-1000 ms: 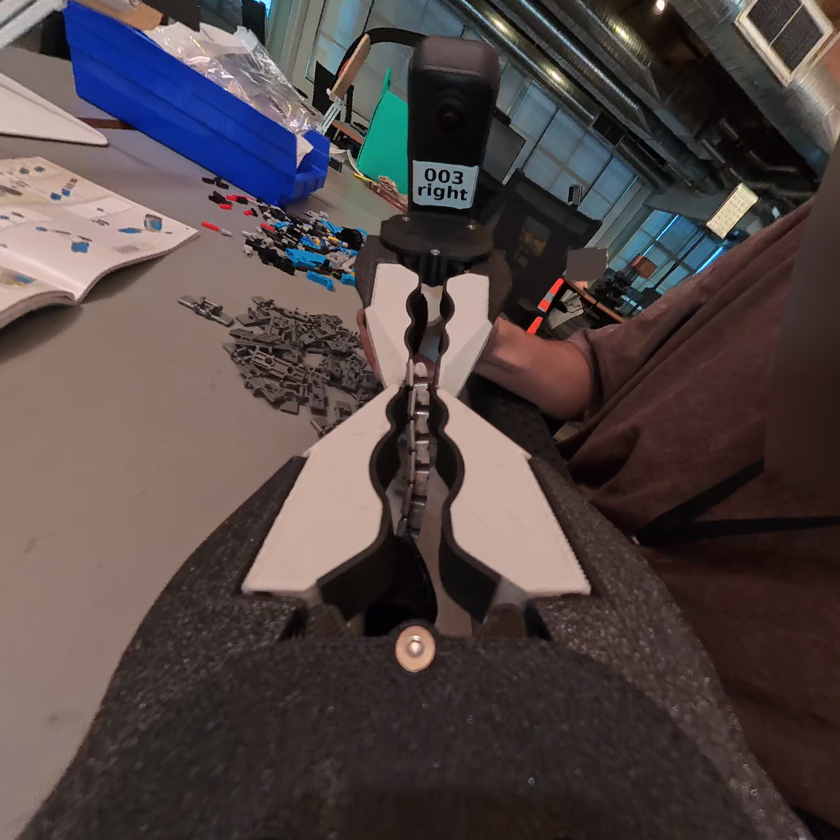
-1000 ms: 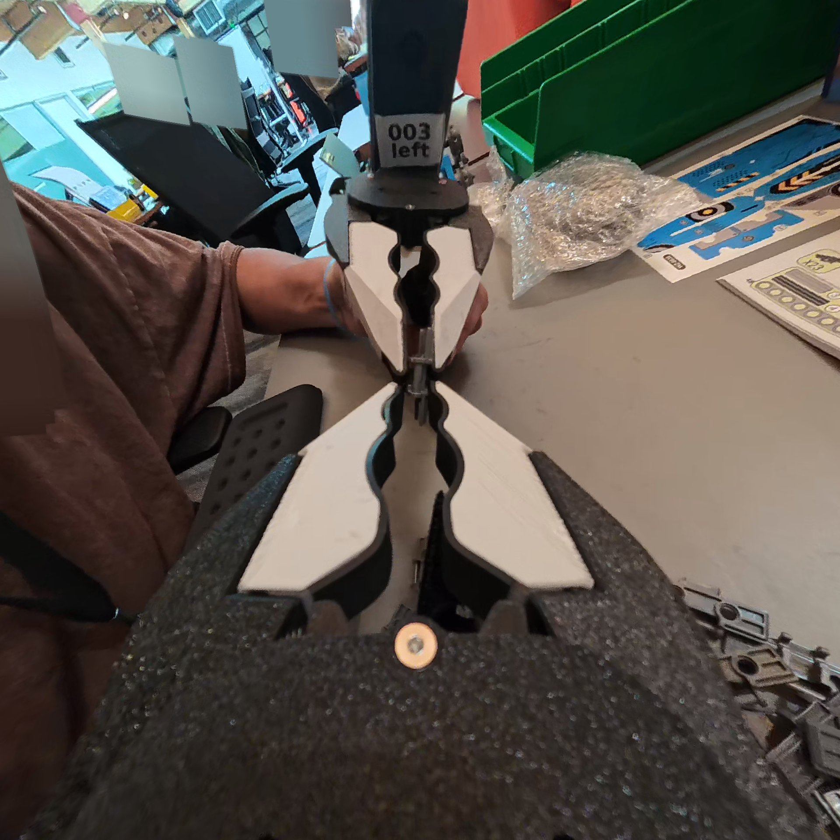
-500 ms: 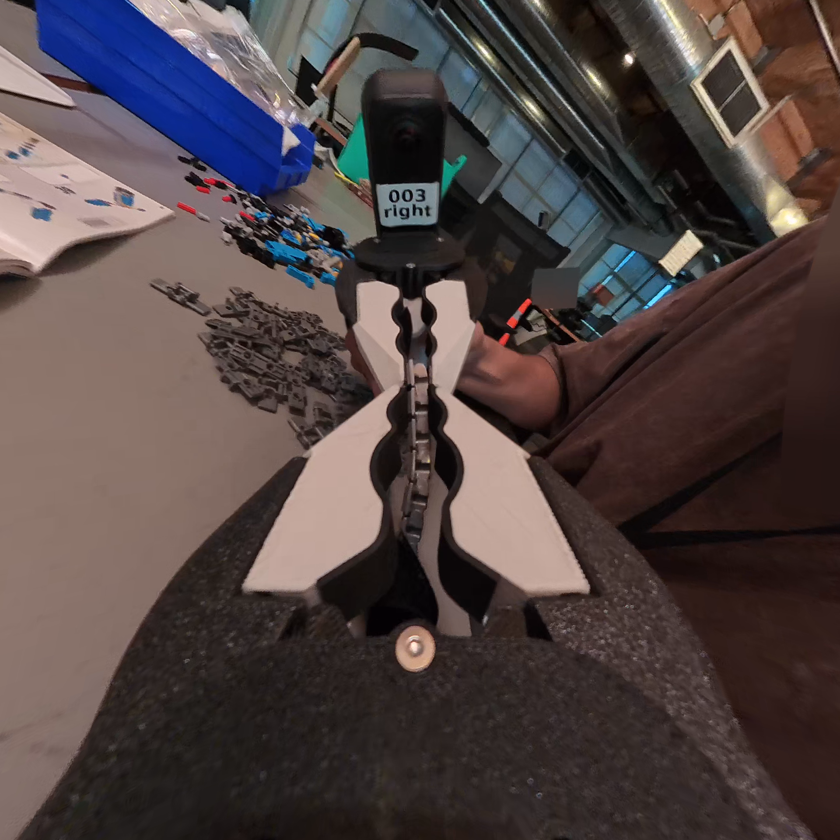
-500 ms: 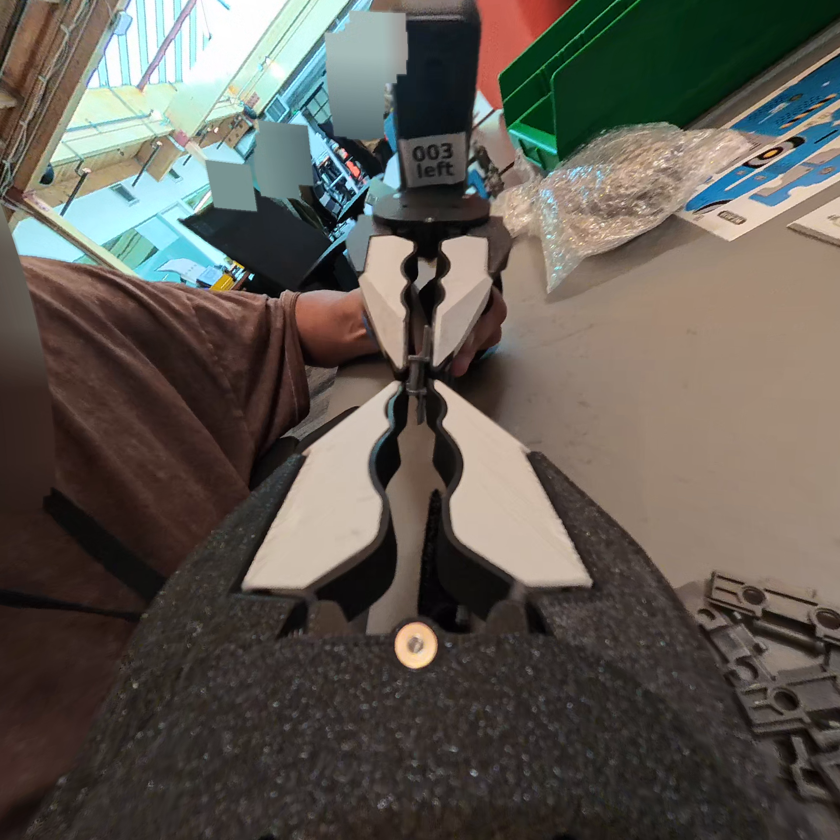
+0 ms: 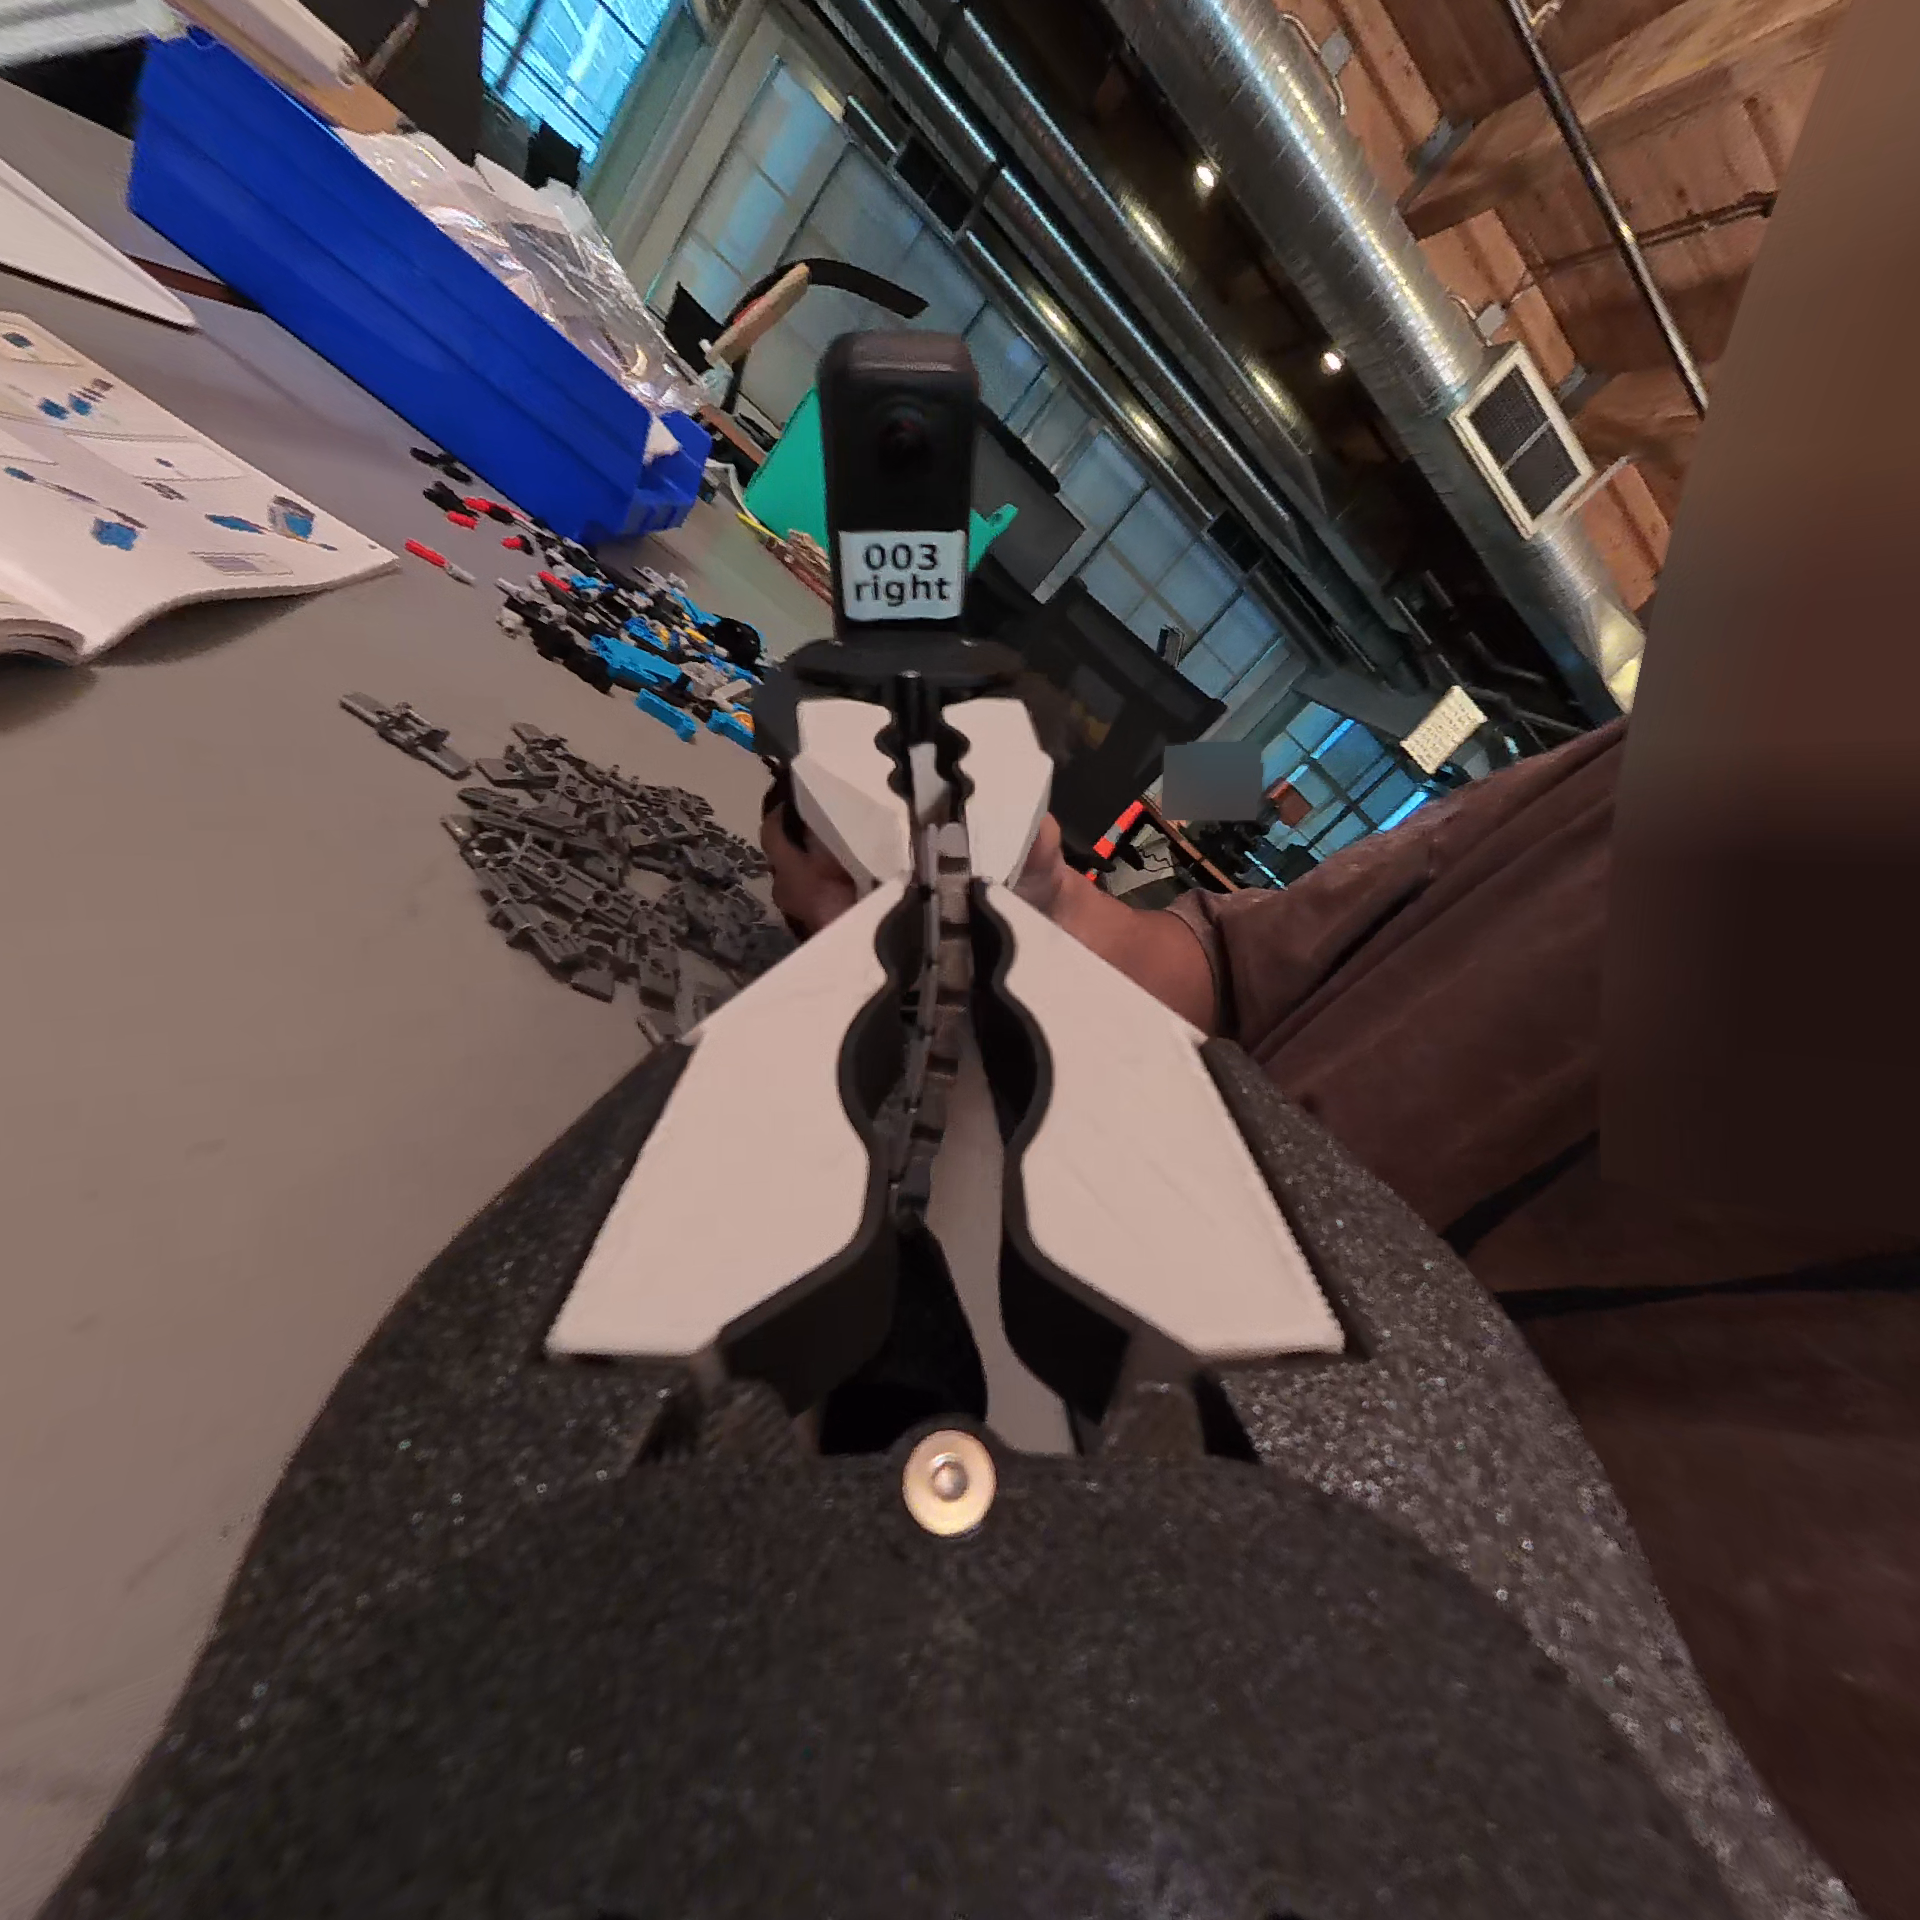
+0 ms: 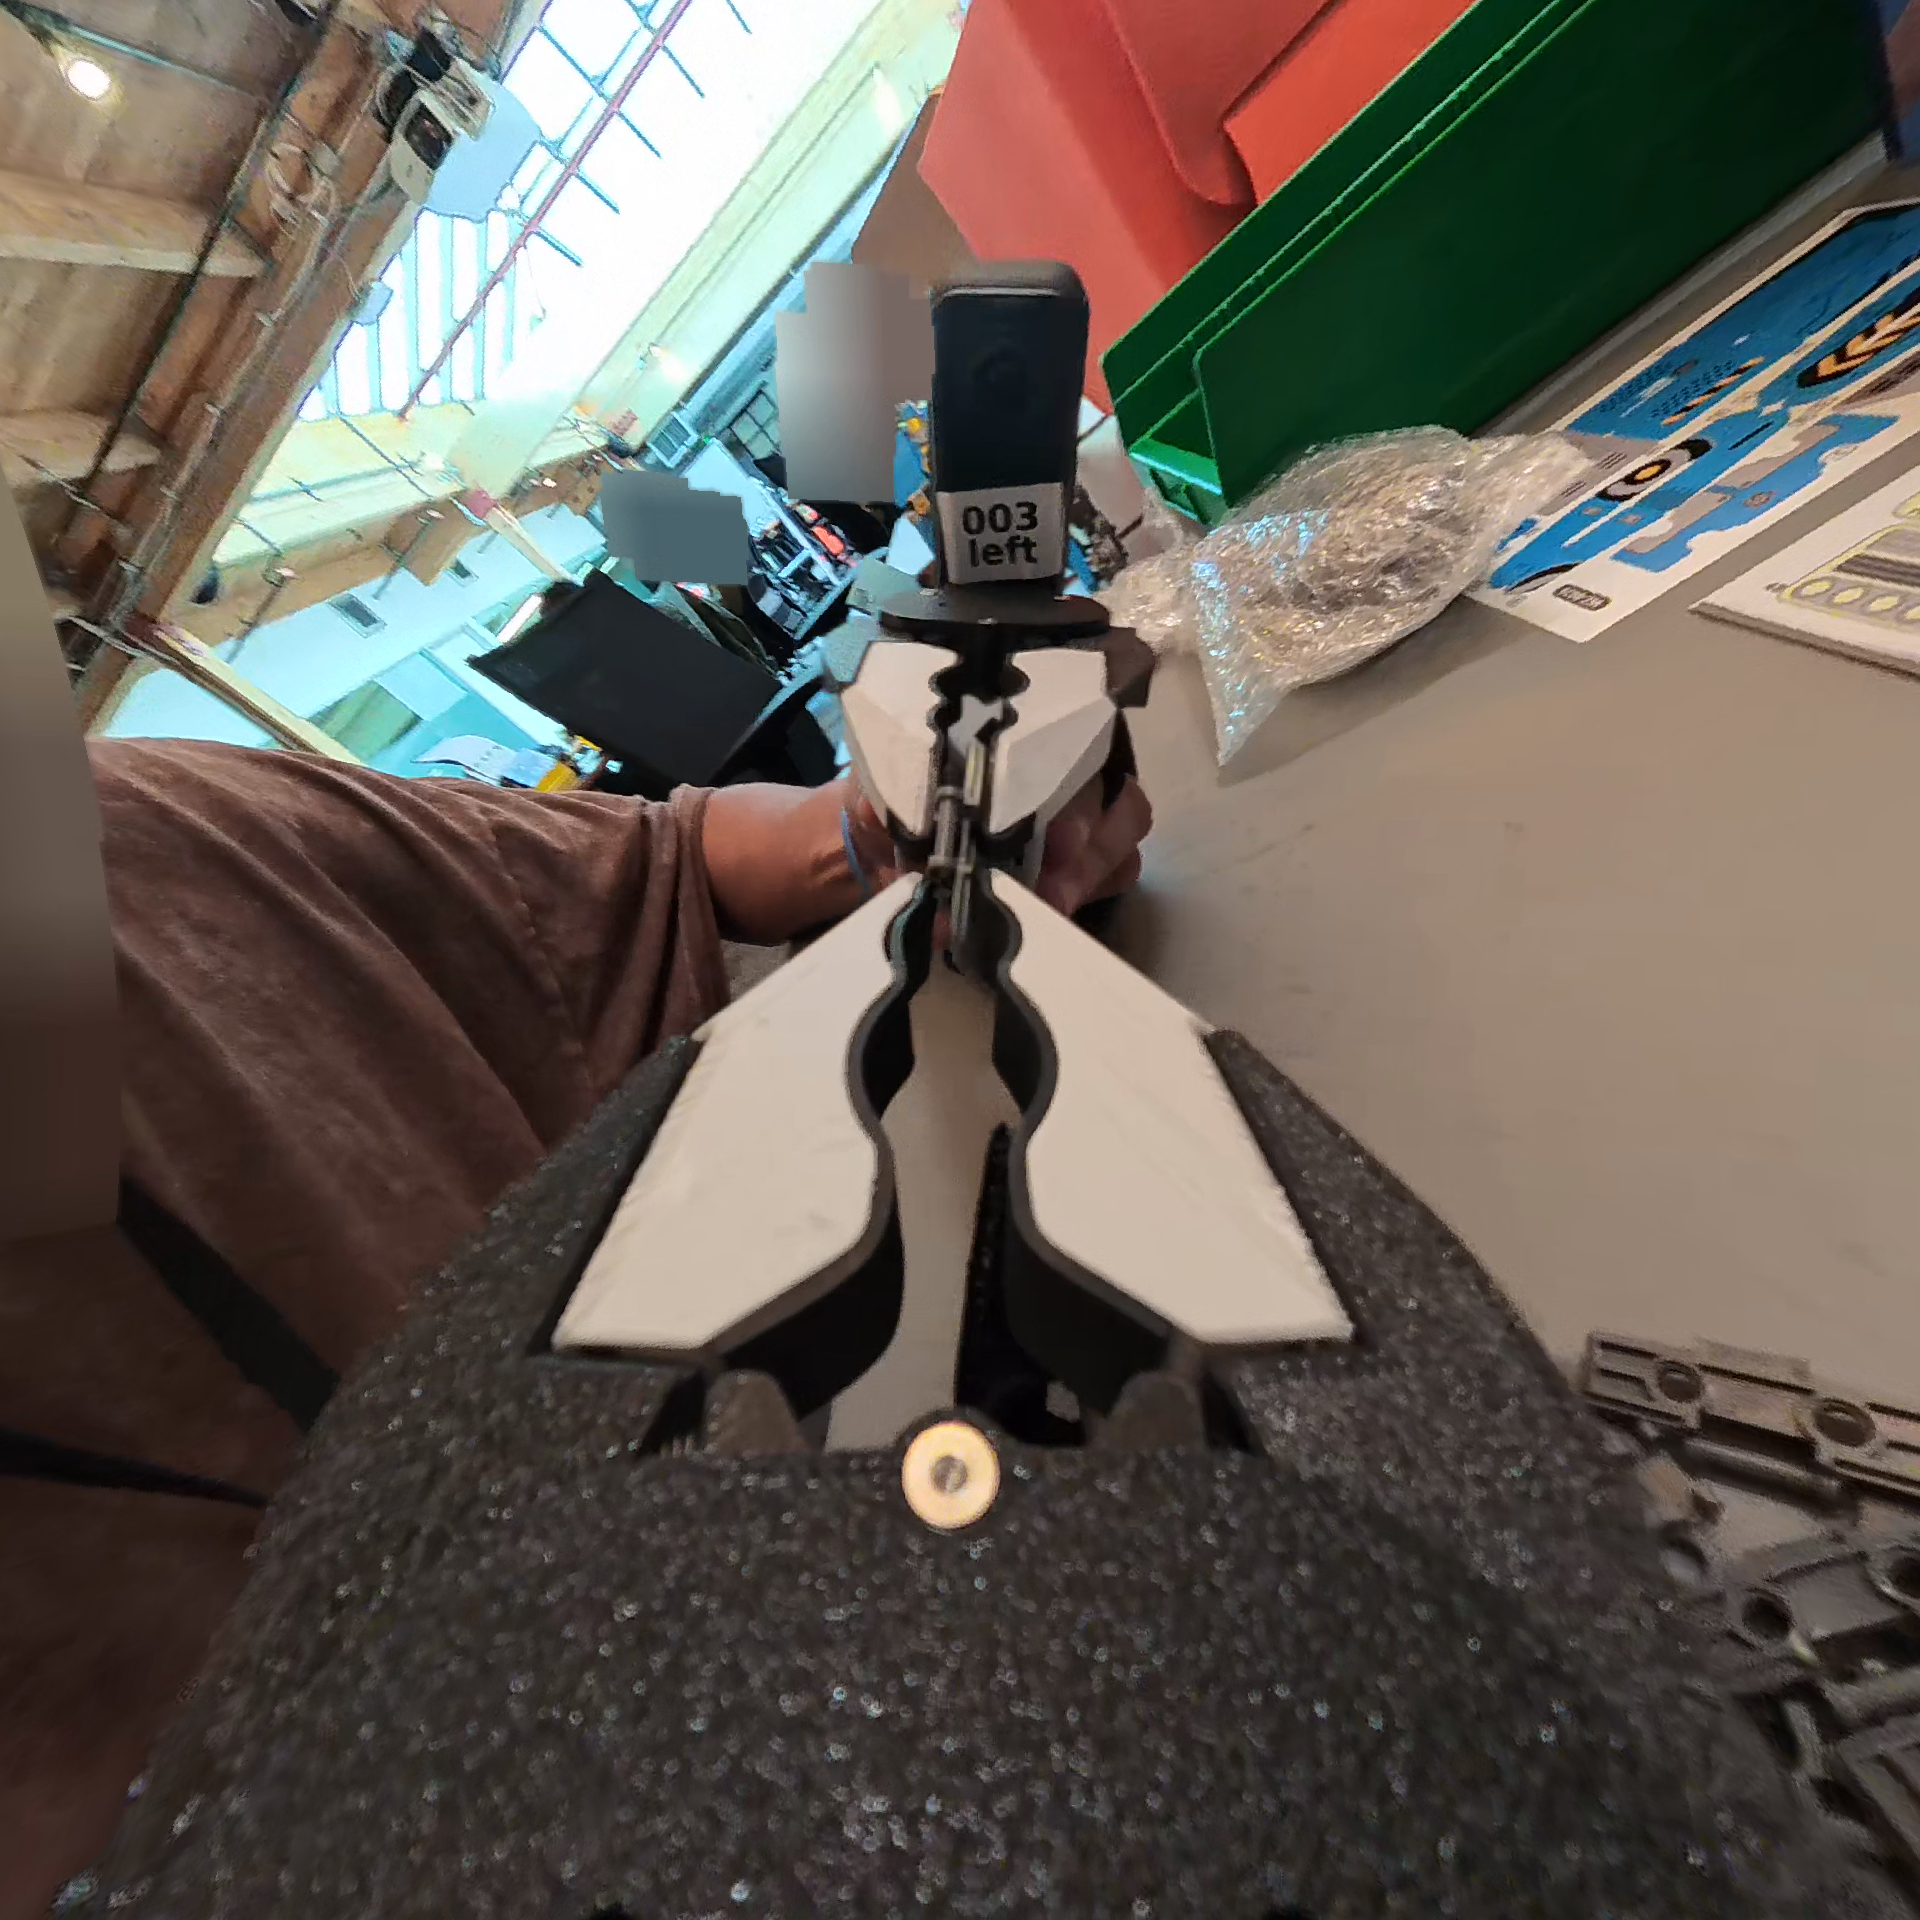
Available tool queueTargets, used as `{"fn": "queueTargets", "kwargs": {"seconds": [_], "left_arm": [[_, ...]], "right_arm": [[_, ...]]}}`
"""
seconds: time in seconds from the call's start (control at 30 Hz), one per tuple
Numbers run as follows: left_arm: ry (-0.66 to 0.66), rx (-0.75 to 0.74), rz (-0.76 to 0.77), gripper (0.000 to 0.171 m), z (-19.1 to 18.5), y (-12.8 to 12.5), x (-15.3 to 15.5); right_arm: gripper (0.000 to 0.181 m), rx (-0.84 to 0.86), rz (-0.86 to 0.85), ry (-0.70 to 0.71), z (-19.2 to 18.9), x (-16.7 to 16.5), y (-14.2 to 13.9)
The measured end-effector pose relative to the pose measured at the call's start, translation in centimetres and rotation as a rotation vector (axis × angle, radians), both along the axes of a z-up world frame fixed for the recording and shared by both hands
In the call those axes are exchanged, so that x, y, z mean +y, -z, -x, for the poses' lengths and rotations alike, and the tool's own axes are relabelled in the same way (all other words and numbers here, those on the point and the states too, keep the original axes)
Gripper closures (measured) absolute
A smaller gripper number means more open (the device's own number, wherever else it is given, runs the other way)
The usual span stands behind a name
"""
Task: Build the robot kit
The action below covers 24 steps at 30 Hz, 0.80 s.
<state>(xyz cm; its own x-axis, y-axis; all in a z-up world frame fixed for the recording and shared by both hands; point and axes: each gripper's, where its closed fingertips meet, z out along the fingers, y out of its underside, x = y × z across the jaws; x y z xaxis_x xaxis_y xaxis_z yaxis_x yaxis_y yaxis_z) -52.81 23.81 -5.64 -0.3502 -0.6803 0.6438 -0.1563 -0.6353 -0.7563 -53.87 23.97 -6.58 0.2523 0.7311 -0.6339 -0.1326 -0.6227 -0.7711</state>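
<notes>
My left gripper (image 5: 940, 883) is shut on a chain of grey track links (image 5: 933, 1023) that runs edge-on between its fingers, from deep in the jaws out past the tips. My right gripper (image 6: 951, 883) faces it tip to tip and is shut on the chain's far end (image 6: 961, 821). In the left wrist view the right gripper (image 5: 925, 821) sits just beyond my tips. In the right wrist view the left gripper (image 6: 961, 790) does the same. Both are held above the grey table (image 5: 208, 987), near its front edge.
A pile of loose grey links (image 5: 613, 862) lies on the table and also shows in the right wrist view (image 6: 1766, 1455). Behind it are blue and black pieces (image 5: 644, 644), an open booklet (image 5: 156, 520) and a blue bin (image 5: 416, 301). A green bin (image 6: 1455, 291), a plastic bag (image 6: 1340, 561) and sticker sheets (image 6: 1714, 447) lie opposite. A person's brown sleeve (image 6: 364, 935) is close by. Less than 4 cm separates the two grippers' tips.
Both grippers have tilted upward together, so more ceiling shows and the table has dropped in view. Both stay shut on the chain, tip to tip.
</notes>
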Motion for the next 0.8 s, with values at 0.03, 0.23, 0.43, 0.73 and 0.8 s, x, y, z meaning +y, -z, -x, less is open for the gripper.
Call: {"fn": "queueTargets", "kwargs": {"seconds": [0.03,0.23,0.43,0.73,0.8], "left_arm": [[0.020,-0.002,0.010,0.163,0.2,0.0,-0.1],[0.020,0.021,-0.017,0.164,0.1,0.5,0.1],[-0.008,0.037,-0.004,0.165,0.0,0.8,0.6],[0.026,0.046,0.059,0.167,0.0,0.8,0.0],[0.047,0.040,0.052,0.167,0.2,0.6,-0.4]], "right_arm": [[0.174,0.020,0.010,-0.008,0.0,-0.1,-0.2],[0.175,0.069,0.077,-0.020,-0.8,0.0,-0.1],[0.173,0.036,0.042,0.017,-0.8,0.6,0.2],[0.174,-0.009,-0.006,0.012,-0.4,0.4,-0.1],[0.175,0.025,0.038,-0.014,-0.3,0.1,-0.2]]}}
